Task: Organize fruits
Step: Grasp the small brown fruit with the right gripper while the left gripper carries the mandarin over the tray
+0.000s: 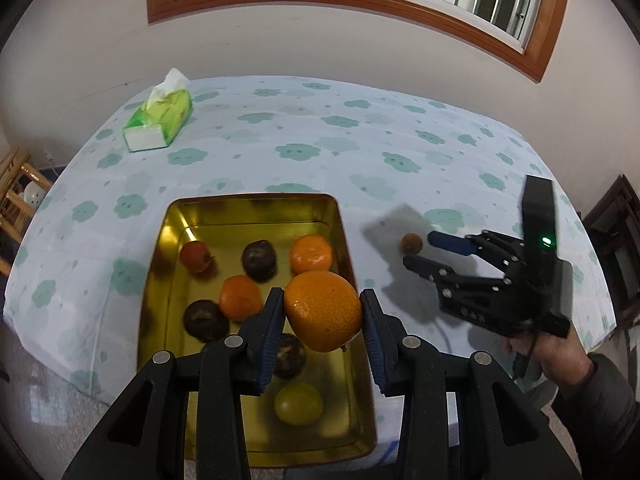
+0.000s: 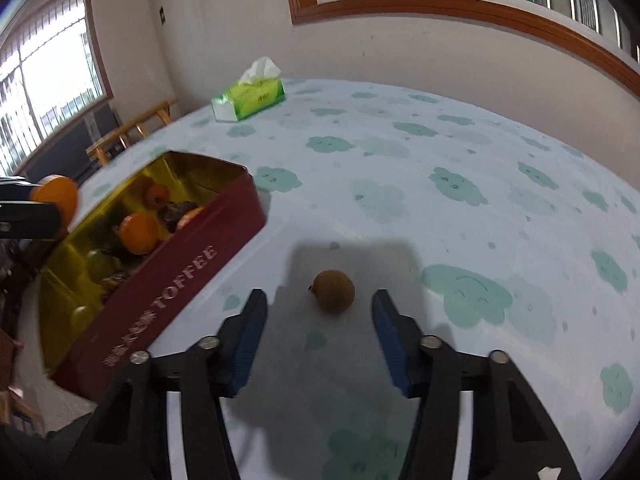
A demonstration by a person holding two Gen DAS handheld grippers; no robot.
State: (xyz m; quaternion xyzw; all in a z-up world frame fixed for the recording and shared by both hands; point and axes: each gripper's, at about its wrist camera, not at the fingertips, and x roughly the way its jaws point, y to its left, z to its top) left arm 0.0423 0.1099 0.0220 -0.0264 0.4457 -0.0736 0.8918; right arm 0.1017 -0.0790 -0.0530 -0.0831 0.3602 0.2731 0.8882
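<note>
My left gripper (image 1: 322, 300) is shut on a large orange (image 1: 322, 310), held above the near half of a gold-lined toffee tin (image 1: 256, 200). Inside the tin lie several fruits: small oranges, dark round ones, a red one and a green one. In the right wrist view the same orange (image 2: 58, 196) shows at the left edge, over the tin's red wall (image 2: 180, 292). My right gripper (image 2: 319, 300) is open. A small brown fruit (image 2: 333, 291) rests on the tablecloth just past its fingertips, untouched. The left wrist view shows that gripper (image 1: 420, 249) beside the brown fruit (image 1: 412, 243), right of the tin.
A green tissue pack (image 1: 158, 120) sits at the table's far left corner. The table (image 1: 320, 140) wears a pale cloth with green flower prints. A hand (image 1: 552, 352) holds the right gripper. Wooden furniture (image 2: 132, 128) stands past the left table edge.
</note>
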